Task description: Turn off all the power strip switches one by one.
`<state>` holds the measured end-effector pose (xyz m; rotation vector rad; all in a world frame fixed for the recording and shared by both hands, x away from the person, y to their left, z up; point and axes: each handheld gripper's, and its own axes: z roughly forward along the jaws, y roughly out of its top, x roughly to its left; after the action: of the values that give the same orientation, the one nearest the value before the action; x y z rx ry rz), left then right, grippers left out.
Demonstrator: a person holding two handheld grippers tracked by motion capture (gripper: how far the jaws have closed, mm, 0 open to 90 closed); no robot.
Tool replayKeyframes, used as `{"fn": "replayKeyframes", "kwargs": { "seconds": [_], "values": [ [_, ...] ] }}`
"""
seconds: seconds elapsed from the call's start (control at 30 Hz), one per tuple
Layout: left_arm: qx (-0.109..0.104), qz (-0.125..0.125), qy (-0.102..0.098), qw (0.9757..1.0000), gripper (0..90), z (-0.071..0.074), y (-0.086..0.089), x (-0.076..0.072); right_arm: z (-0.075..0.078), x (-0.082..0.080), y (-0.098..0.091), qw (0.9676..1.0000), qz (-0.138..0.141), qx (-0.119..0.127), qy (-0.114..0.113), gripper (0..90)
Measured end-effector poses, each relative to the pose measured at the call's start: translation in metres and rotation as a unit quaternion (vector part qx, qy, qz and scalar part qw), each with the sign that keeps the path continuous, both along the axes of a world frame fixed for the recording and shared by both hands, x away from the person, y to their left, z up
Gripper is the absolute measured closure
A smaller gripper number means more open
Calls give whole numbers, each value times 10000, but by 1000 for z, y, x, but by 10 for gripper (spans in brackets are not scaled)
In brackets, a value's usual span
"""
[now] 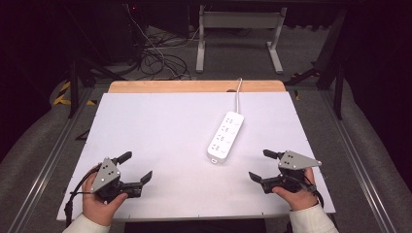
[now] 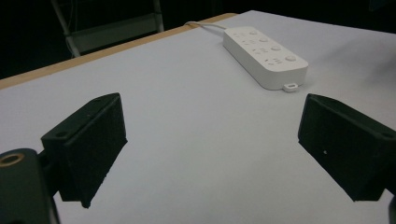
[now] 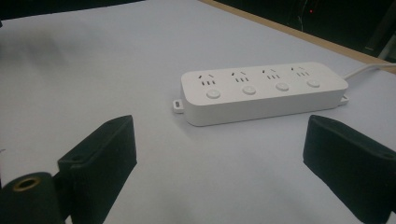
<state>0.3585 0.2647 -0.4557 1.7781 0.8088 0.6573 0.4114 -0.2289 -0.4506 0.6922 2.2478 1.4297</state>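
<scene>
A white power strip (image 1: 226,137) with several sockets and round buttons lies flat on the white table (image 1: 160,131), right of centre, its cord (image 1: 238,94) running off the far edge. My left gripper (image 1: 135,166) rests at the front left, open and holding nothing. My right gripper (image 1: 264,165) rests at the front right, open too, just right of the strip's near end. In the left gripper view the power strip (image 2: 266,56) lies ahead and to the right, beyond the spread jaws. In the right gripper view the power strip (image 3: 264,91) lies crosswise a short way ahead.
The white table top has a bare wooden strip (image 1: 194,86) along its far edge. Behind the table stand a grey metal frame (image 1: 240,34) and loose cables (image 1: 155,58) on the floor. Metal rails (image 1: 53,155) run along both sides of the table.
</scene>
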Motion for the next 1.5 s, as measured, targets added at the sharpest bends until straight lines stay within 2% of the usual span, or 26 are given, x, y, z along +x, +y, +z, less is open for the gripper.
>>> {"fn": "replayKeyframes", "kwargs": {
  "seconds": [0.33, 0.37, 0.4, 0.43, 0.53, 0.6, 0.63, 0.77, 1.0, 1.17, 1.27, 1.43, 1.5],
  "values": [
    [-39, -19, 152, 9999, 93, 0, 1, 0, 1, -2, -3, 9999, -106, 75, 19, 87],
    [153, 38, 104, 9998, 102, 0, 1, -1, 2, -2, -3, 9999, -167, 28, 20, 100],
    [153, 38, 104, 9998, 110, 0, 1, -1, 2, -2, -3, 9999, -167, 28, 20, 100],
    [250, 68, 74, 9996, 110, 0, 1, -1, 3, -2, -2, 9996, -278, -32, 12, 142],
    [176, 63, 76, 9998, 110, 1, 2, -1, 5, -2, 0, 9995, -273, -128, -45, 161],
    [197, 66, 71, 9998, 112, 1, 2, -1, 6, -2, 0, 9996, -225, -143, -43, 169],
    [324, 128, 89, 9994, 127, 1, 2, -2, 8, -1, 3, 9997, -199, -169, -25, 179],
    [318, 129, 171, 9993, 144, 0, 1, -2, 13, 3, 8, 9996, -193, -208, 67, 227],
    [164, 66, 231, 9996, 144, 0, 1, -2, 27, 16, 22, 9996, -78, -260, -16, 219],
    [181, 70, 171, 9997, 145, 0, 3, -2, 30, 25, 30, 9996, -81, -253, 8, 219],
    [120, 55, 225, 9997, 145, -1, 3, -1, 33, 30, 33, 9997, -69, -254, -8, 225],
    [100, 24, 203, 9997, 145, -1, 2, -1, 37, 38, 42, 9995, -31, -314, -25, 234],
    [155, 26, 146, 9998, 145, -1, 3, -1, 38, 40, 45, 9995, -12, -325, -20, 234]
  ]
}}
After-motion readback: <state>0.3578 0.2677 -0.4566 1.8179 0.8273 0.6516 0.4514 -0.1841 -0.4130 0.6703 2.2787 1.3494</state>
